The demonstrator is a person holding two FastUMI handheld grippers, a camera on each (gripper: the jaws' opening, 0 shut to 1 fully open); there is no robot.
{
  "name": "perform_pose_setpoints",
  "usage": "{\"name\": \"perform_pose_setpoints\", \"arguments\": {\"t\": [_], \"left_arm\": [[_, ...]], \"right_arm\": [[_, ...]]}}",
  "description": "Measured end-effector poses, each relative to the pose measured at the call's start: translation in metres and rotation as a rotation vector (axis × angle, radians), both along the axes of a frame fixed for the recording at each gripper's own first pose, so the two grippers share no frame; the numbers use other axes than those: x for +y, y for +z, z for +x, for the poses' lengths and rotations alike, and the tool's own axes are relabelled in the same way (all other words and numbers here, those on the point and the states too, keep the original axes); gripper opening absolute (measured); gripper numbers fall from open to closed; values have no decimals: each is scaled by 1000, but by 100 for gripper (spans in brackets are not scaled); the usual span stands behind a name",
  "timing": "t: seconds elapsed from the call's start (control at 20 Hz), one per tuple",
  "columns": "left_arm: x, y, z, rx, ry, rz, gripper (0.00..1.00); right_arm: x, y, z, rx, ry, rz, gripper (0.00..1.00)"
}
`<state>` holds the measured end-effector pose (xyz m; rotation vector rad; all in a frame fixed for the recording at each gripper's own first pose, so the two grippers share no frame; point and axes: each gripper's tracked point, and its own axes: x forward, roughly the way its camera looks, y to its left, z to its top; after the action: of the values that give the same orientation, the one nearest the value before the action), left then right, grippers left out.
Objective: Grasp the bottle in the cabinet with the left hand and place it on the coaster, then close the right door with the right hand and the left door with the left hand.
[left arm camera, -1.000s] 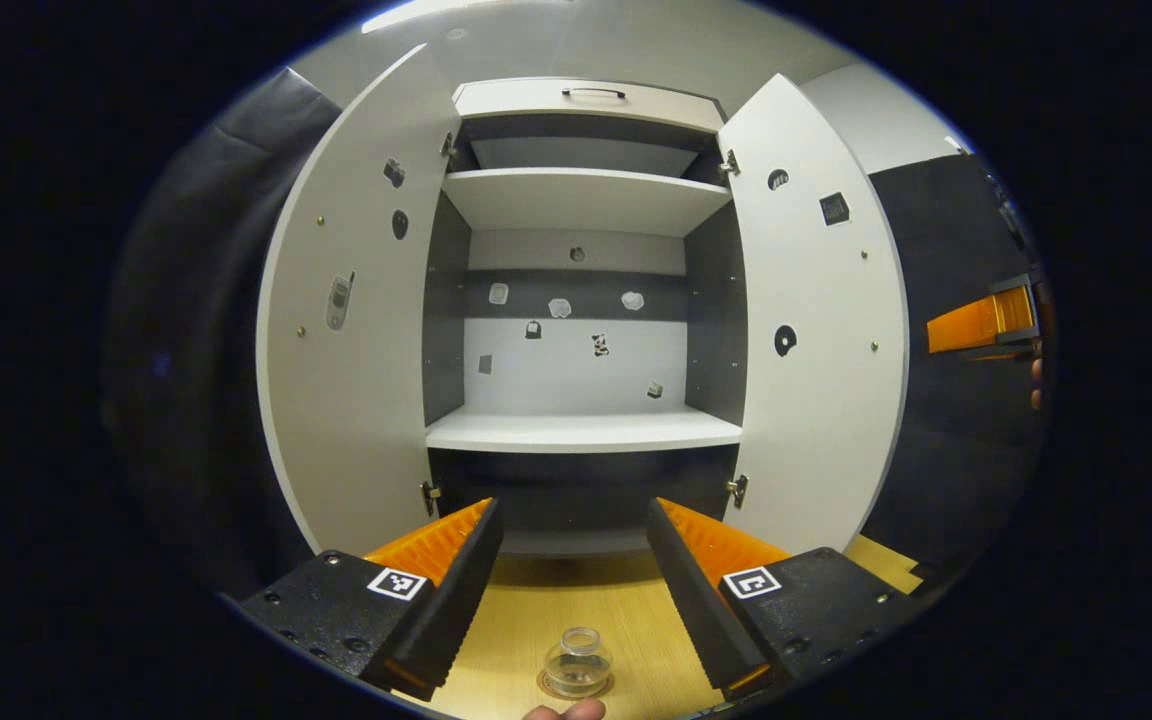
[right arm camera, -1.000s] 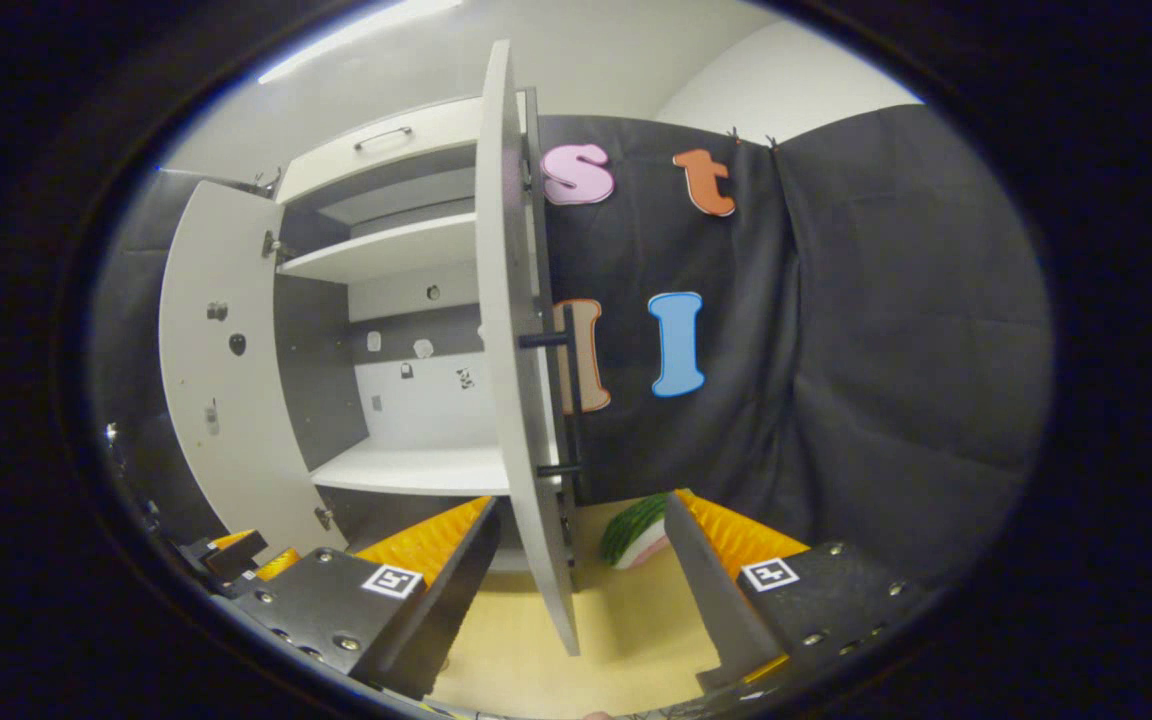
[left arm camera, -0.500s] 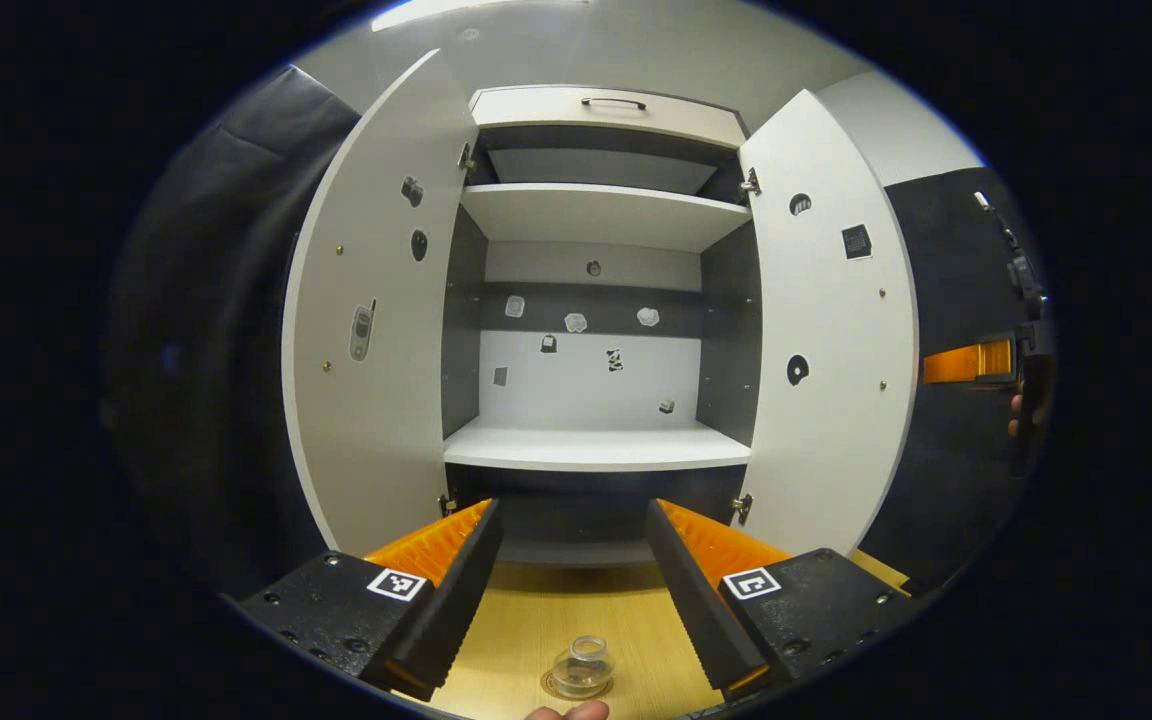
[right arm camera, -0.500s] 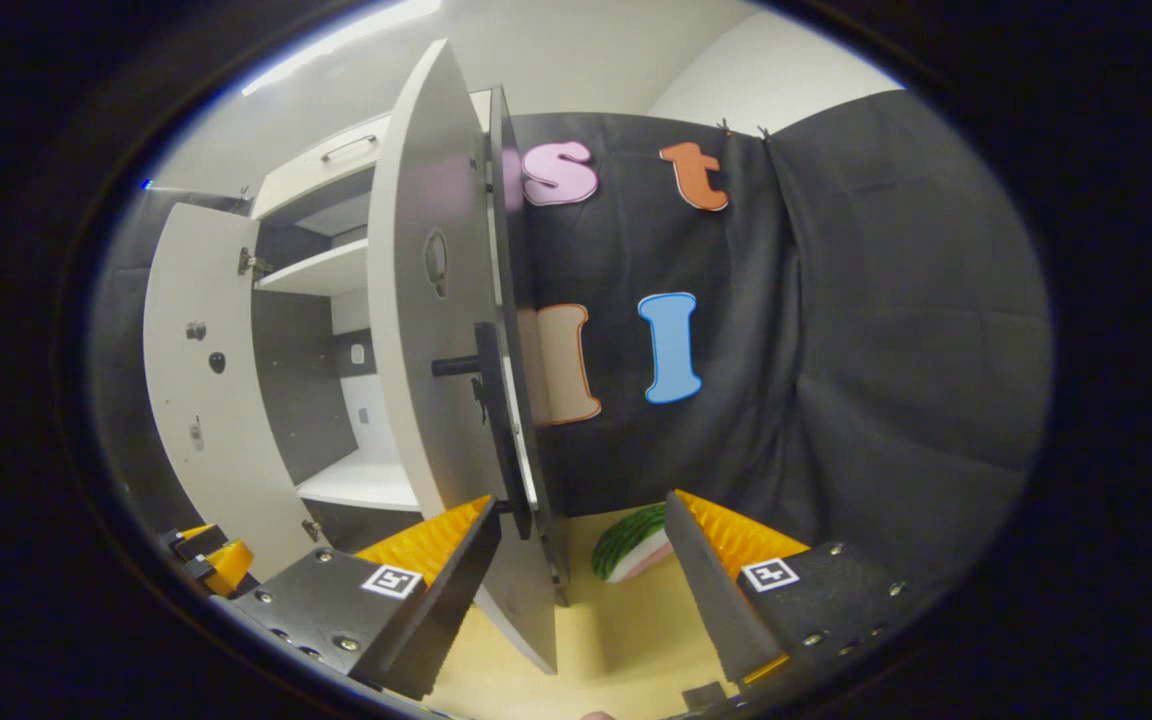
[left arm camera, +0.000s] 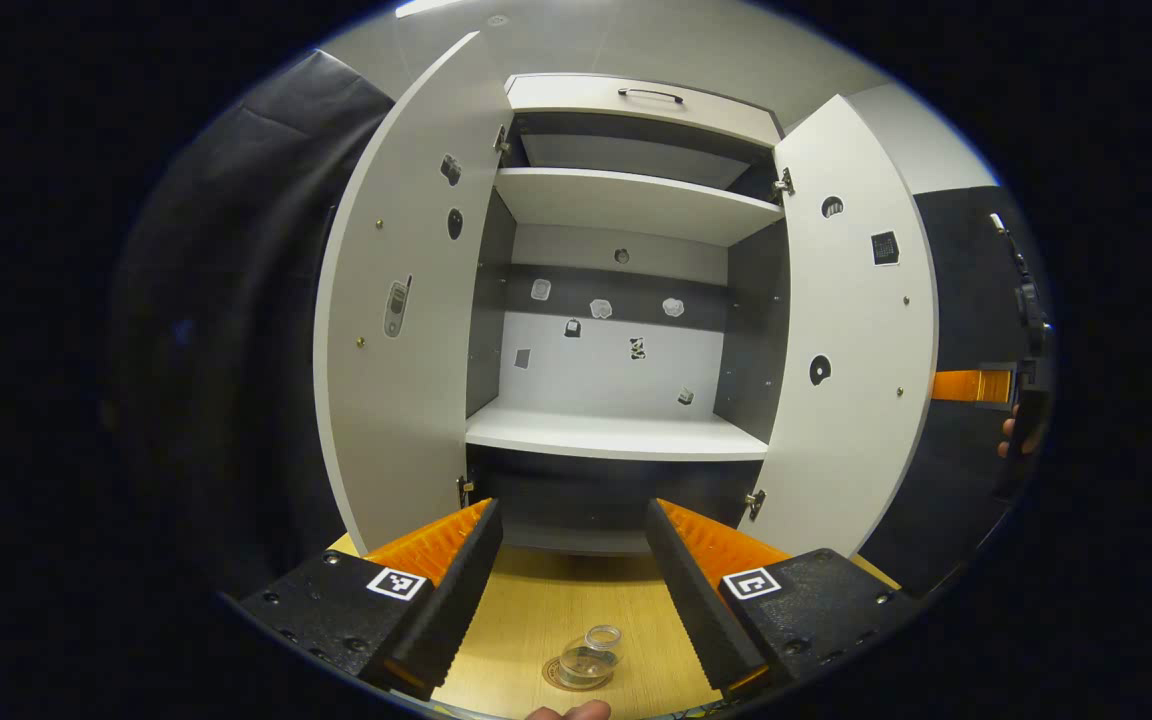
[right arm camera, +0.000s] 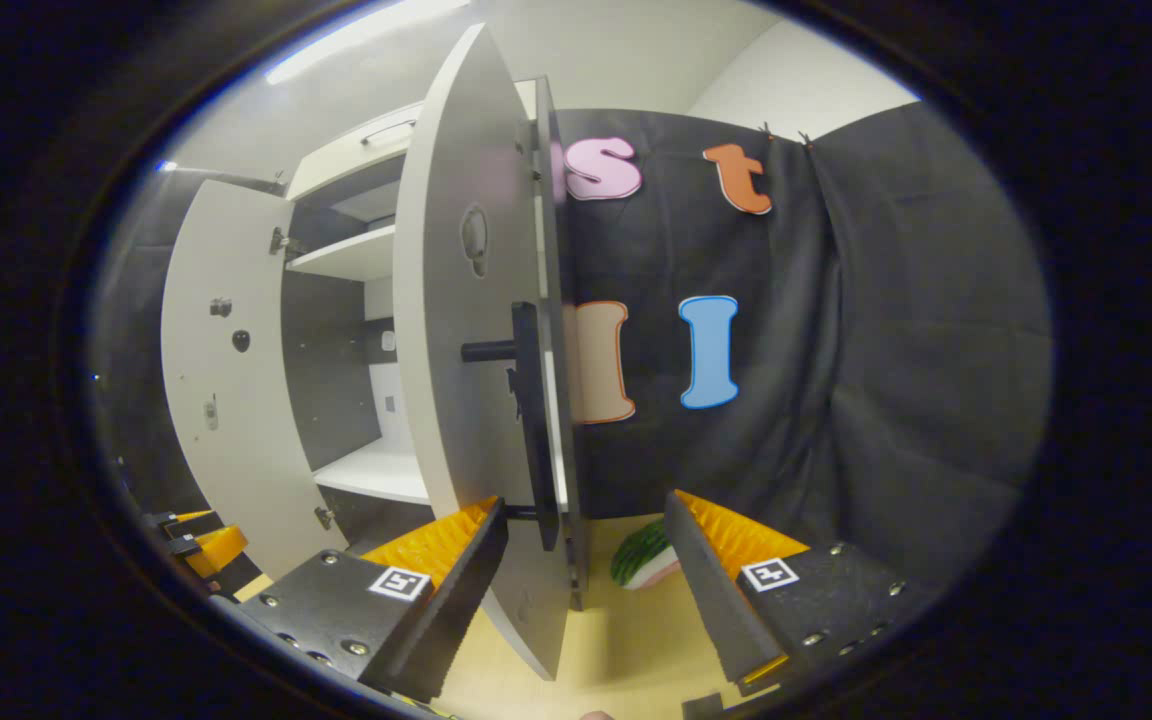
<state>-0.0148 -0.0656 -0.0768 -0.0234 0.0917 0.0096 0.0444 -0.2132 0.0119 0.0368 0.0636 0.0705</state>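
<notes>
A small clear glass bottle (left arm camera: 591,653) stands on a round coaster (left arm camera: 576,675) on the wooden table, low between the fingers of my left gripper (left arm camera: 573,545), which is open and holds nothing. Beyond it the white cabinet (left arm camera: 626,300) has both doors swung wide: the left door (left arm camera: 406,300) and the right door (left arm camera: 851,350). In the right gripper view, the right door (right arm camera: 466,330) stands edge-on with its black bar handle (right arm camera: 526,420) facing me. My right gripper (right arm camera: 586,545) is open, its fingers straddling the door's lower edge. The right gripper (left arm camera: 976,385) appears far right in the left gripper view.
The cabinet's middle shelf (left arm camera: 616,435) is bare, with small stickers on its back wall. A watermelon-slice toy (right arm camera: 641,555) lies on the table behind the right door. Black cloth hangs on both sides. A fingertip (left arm camera: 566,711) shows at the bottom edge.
The left gripper has drawn back from the bottle, which now sits smaller and lower. The right gripper has swung round to the outer face of the right door and come closer to it.
</notes>
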Motion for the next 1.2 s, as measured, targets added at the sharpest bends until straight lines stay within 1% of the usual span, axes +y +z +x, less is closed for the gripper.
{"name": "perform_pose_setpoints", "arguments": {"t": [0.2, 0.3, 0.45, 0.7, 0.75, 0.8, 1.1, 1.2], "left_arm": [[11, 3, -2, -8, -5, 13, 93], [18, 5, -2, -15, -10, 21, 93], [25, 9, -3, -23, -20, 24, 93], [40, 13, -2, -25, -14, 14, 93], [45, 14, -3, -28, -8, 13, 93], [50, 15, -2, -29, -2, 12, 93], [82, 22, -5, -34, 42, -1, 92], [91, 24, -8, -42, 61, -17, 93]], "right_arm": [[40, -3, 5, -2, 76, 22, 98], [59, -3, 9, -10, 104, 10, 98], [74, -8, 20, -2, 107, -30, 98], [105, -11, 35, 2, 146, -2, 98], [113, -10, 39, -2, 151, -4, 100], [122, -10, 44, -4, 158, -7, 98], [176, -11, 84, -18, 162, -21, 98], [190, -9, 100, -50, 156, -47, 98]]}}
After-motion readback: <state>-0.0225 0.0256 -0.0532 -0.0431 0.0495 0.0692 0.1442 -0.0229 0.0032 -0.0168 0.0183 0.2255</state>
